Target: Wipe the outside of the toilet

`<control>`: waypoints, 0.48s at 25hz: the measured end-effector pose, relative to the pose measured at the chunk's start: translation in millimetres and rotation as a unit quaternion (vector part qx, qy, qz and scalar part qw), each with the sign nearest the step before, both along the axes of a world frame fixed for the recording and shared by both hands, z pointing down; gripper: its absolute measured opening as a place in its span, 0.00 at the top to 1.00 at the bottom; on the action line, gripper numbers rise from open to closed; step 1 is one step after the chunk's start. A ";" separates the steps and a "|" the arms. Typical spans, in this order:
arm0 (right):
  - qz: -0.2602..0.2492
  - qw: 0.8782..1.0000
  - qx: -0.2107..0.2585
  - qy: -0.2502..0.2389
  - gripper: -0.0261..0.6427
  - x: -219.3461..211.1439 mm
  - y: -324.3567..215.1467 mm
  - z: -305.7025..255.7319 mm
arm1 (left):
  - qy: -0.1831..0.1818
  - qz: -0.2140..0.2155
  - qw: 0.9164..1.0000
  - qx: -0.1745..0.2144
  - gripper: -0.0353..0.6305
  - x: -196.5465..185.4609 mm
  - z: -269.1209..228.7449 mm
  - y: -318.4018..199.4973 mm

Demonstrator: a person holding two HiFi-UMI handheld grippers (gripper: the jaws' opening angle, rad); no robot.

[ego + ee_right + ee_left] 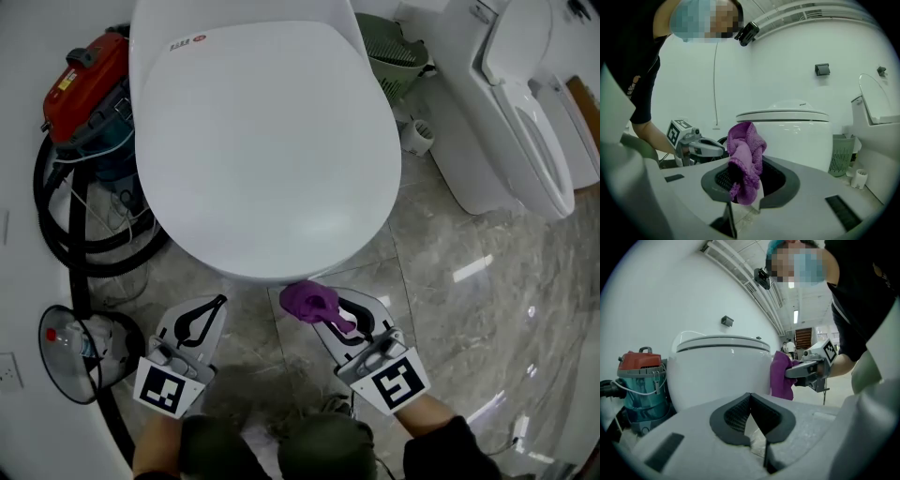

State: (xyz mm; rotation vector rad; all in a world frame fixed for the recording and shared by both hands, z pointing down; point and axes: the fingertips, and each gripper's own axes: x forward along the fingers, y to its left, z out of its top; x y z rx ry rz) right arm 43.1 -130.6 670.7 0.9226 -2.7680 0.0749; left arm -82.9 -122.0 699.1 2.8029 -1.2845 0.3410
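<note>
Gripping purple cloth [312,300], right gripper [322,307] hovers by toilet [262,141]'s front edge; left gripper [218,302]'s jaws closed.

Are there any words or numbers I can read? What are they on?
No text can be read.
Red sticker on the toilet lid: too small to read.
Yellow label on the vacuum: blurred.
Black-and-white squares on the left tool and right tool: patterns, not words.

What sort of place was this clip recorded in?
Probably a bathroom, perhaps a showroom or mock-up. A white lid-down toilet and a second toilet with its lid raised stand close together on a marble-look tiled floor, with a green basket between them.
</note>
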 end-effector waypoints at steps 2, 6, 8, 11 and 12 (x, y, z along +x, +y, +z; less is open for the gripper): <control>0.000 1.000 -0.010 -0.002 0.82 17.0 -6.9 2.1 | 0.001 0.005 1.000 -0.002 0.93 12.0 -1.1 -1.8; 0.006 1.000 -0.013 0.003 0.82 49.7 -25.1 5.2 | -0.004 0.016 1.000 -0.003 0.93 31.1 -2.6 -0.9; 0.008 1.000 -0.015 0.003 0.82 64.9 -36.2 7.6 | -0.011 0.021 1.000 -0.003 0.93 39.0 -1.1 0.6; 0.002 1.000 -0.011 0.004 0.81 80.7 -51.9 8.4 | -0.010 0.025 1.000 -0.004 0.93 48.0 0.8 3.1; 0.002 1.000 -0.006 0.003 0.81 84.6 -58.0 7.2 | -0.009 0.025 1.000 -0.006 0.93 49.5 1.8 4.5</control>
